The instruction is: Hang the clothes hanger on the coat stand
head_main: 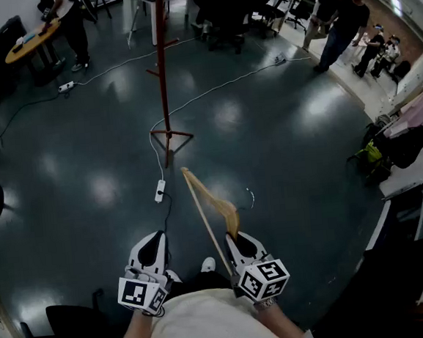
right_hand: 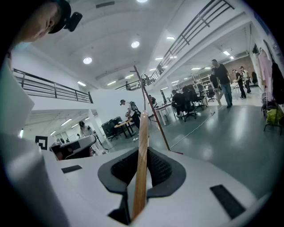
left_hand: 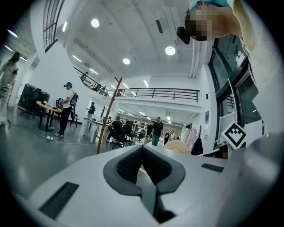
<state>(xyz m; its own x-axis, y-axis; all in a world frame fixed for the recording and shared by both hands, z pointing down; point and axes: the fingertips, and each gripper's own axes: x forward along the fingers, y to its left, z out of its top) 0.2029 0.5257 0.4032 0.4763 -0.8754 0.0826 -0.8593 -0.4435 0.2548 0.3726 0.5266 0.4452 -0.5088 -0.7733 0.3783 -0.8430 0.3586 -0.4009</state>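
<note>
Clothes hanger (right_hand: pixel 143 133): pale, smooth wood was noted. Coat stand (head_main: pixel 163 73): reddish-brown matt finish was recorded. Floor (head_main: pixel 283 143): dark, glossy, reflective. Right gripper (right_hand: pixel 142 155) pads (right_hand: pixel 163 170): dark, ribbed, matt.

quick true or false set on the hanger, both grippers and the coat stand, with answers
1. The right gripper is shut on the wooden hanger. True.
2. The hanger hangs on the coat stand. False: it is in the right gripper, apart from the stand.
3. The left gripper holds nothing. True: its jaws are together and empty.
4. The coat stand lies tipped over. False: it stands upright on the floor.
</note>
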